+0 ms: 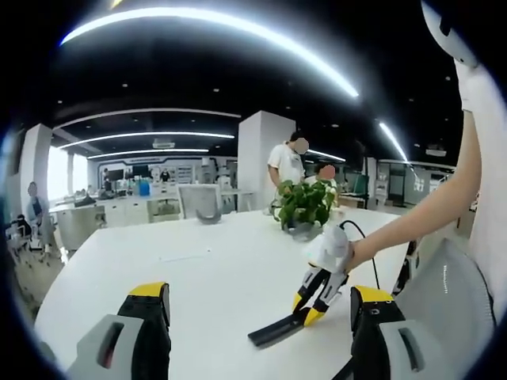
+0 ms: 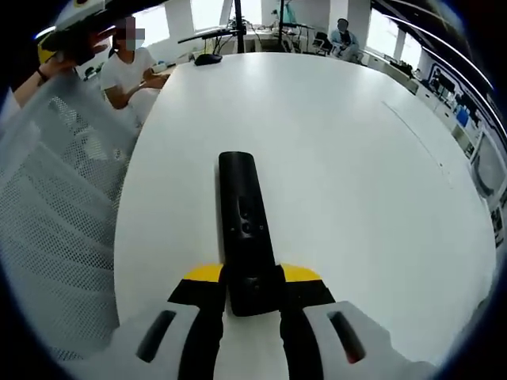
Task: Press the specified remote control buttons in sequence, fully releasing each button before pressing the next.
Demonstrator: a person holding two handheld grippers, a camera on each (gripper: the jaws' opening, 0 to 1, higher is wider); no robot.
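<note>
Right tongs (image 2: 252,297) are pinching the remote (image 2: 245,229) by its near end, lying on the table (image 2: 356,158); left tongs (image 1: 257,313) hanging spread, approx. clear — no button being pressed yet, whole sequence apparently pending.

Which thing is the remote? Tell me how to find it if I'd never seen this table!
Look at the big white table. Near its edge, by the mesh chair, the right gripper pinches one end of the remote, a long, flat black bar with small buttons on top. In the left gripper view it is the dark strip on the table; the potted plant is green and bushy.
</note>
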